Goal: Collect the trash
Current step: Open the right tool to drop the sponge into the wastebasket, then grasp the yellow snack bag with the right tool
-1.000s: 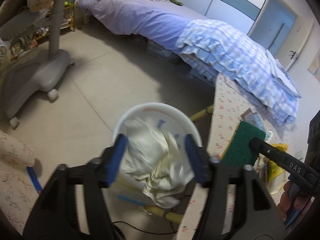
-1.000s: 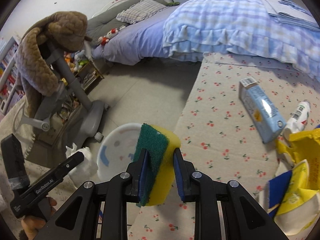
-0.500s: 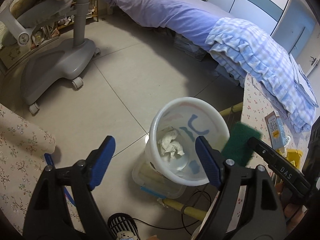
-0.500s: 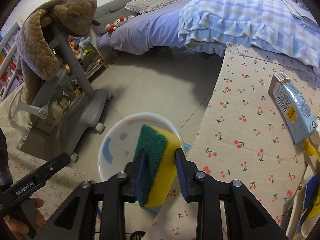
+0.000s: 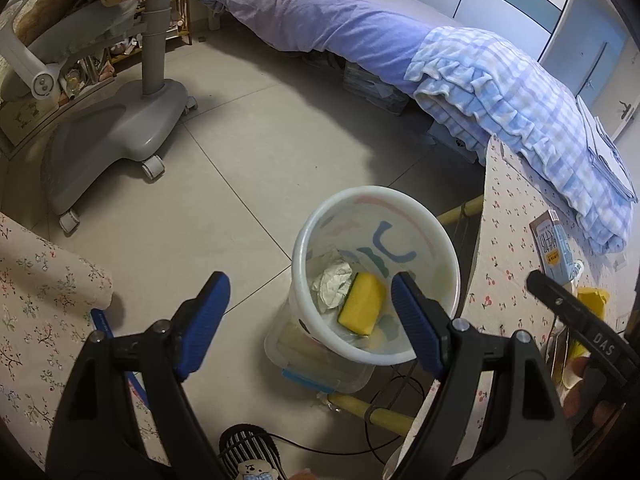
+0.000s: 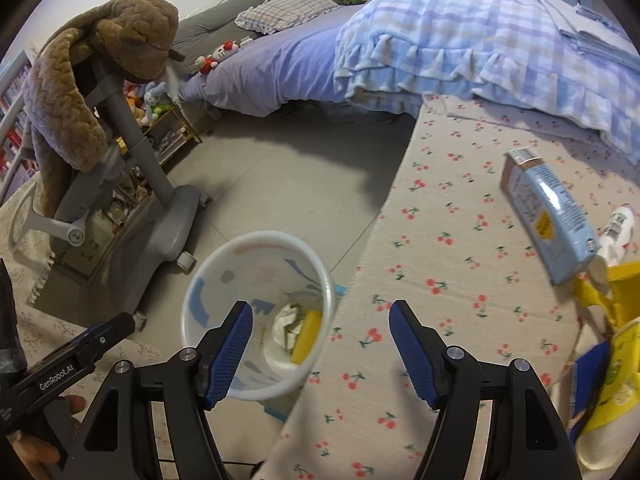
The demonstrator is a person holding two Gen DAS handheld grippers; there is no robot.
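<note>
A white bin (image 5: 376, 200) (image 6: 256, 240) stands on the floor beside the cherry-print table (image 6: 460, 240). Inside it lie a crumpled white tissue (image 5: 332, 280) (image 6: 286, 322) and a yellow sponge (image 5: 362, 308) (image 6: 308, 336). My left gripper (image 5: 308, 320) hovers above the bin, open and empty. My right gripper (image 6: 320, 344) hangs over the bin's rim and the table edge; its jaws are opening, with nothing between them. A blue carton (image 6: 548, 216) (image 5: 554, 246), a small white bottle (image 6: 616, 228) and yellow wrappers (image 6: 612, 344) lie on the table.
A grey wheeled chair base (image 5: 116, 136) (image 6: 160, 224) stands left on the tiled floor. The bed with a checked blanket (image 5: 520, 112) (image 6: 480, 48) lies beyond. A clear lidded box (image 5: 320, 364) sits under the bin. A floral cloth (image 5: 36, 300) is at the left.
The left gripper let the tissue fall into the bin and widened. The right gripper moved over the bin, opened and released the sponge, which now lies inside.
</note>
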